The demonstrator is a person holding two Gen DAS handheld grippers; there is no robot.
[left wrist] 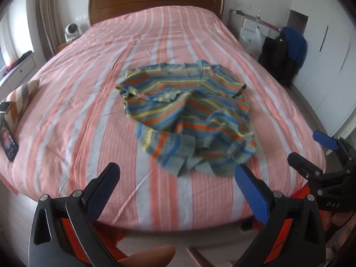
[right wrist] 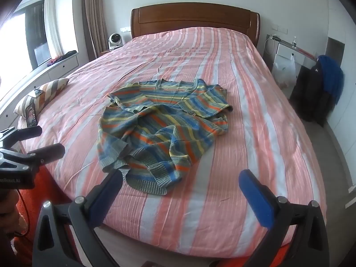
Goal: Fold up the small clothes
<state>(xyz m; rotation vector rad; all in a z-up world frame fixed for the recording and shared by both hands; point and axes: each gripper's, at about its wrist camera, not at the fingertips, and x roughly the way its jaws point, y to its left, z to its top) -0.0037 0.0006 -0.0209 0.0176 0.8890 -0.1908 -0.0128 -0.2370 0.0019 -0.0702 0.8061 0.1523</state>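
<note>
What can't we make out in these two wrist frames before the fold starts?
- Striped knit sweater: crumpled on the pink striped bedspread; sleeves and lower layers hidden by its own folds, both views.
- Left wrist view: motion blur smears the knit detail.
- Dark phone: screen content too small and blurred.
- Left tongs and right tongs: open; handles cut off by the bottom edge.

I am looking at a small knitted sweater (left wrist: 189, 115) (right wrist: 162, 129), striped in blue, orange, yellow and grey-green. It is lying crumpled and unfolded on the middle of my bed, neckline facing the headboard, ribbed hem bunching toward me.
</note>
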